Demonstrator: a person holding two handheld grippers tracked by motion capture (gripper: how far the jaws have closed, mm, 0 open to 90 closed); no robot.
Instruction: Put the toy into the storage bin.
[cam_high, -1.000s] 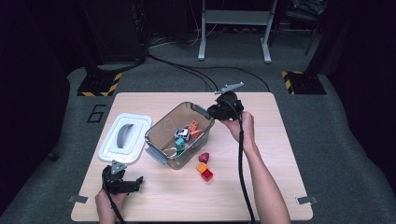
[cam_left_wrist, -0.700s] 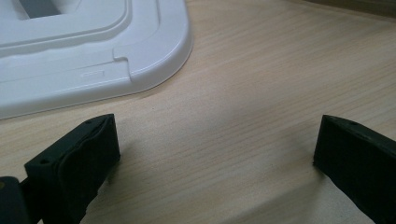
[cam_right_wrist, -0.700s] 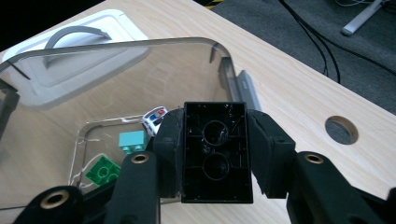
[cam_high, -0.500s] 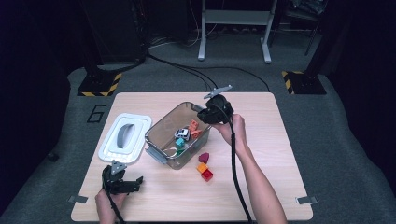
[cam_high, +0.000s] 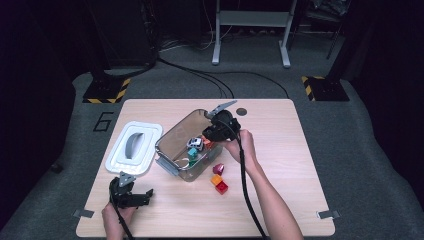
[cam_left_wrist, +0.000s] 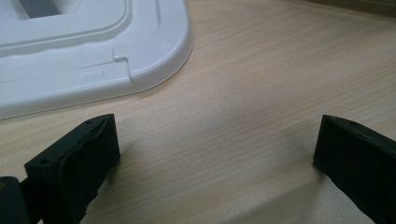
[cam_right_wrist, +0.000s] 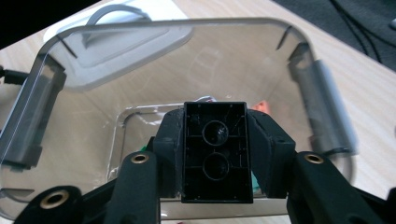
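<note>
While clamped, black brick (cam_right_wrist: 215, 151) upright (hollow underside showing)

Black two-stud brick (cam_right_wrist: 215, 151), hollow underside up, clamped between right gripper (cam_right_wrist: 215, 154) jaws, held over open clear plastic bin (cam_high: 172, 142).

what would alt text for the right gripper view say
The right gripper holds a black building brick between its jaws, hollow underside toward the camera, over the open clear plastic bin. A white lid lies on the wooden table beyond the bin.
</note>
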